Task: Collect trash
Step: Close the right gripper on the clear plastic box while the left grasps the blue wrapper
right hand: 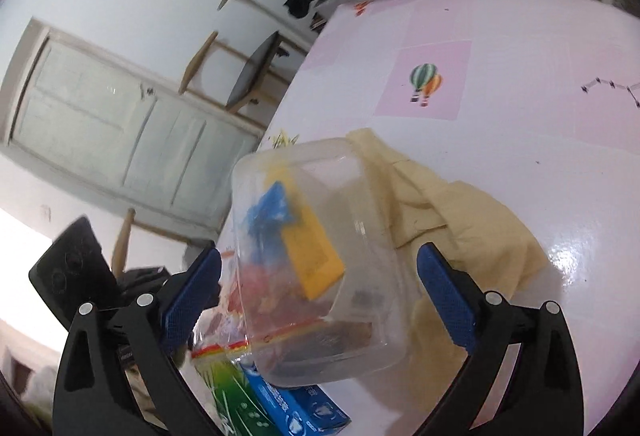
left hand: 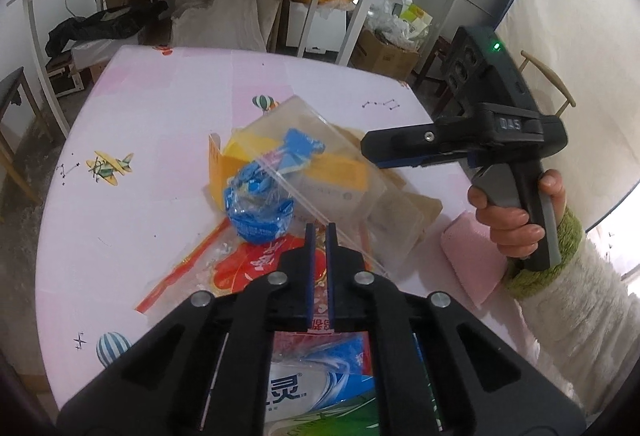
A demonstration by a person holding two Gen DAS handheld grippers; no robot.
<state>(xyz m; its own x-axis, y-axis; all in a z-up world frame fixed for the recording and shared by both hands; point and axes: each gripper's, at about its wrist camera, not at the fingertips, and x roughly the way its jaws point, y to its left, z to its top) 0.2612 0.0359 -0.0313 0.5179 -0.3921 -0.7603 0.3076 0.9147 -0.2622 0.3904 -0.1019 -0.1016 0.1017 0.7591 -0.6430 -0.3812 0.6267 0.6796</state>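
The step in hand looks like gathering the trash pile in the middle of the table [left hand: 152,124]. The left gripper [left hand: 319,232] is pinched nearly shut on the edge of a clear bag [left hand: 352,236]. The right gripper [right hand: 318,296] stands wide, its pads either side of the tub [right hand: 320,236], not touching. Next it should close on the tub and lift.

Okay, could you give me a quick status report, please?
Left gripper shut over the wrappers. Right gripper open around the clear plastic tub, not gripping. Yellow cloth beneath the tub.
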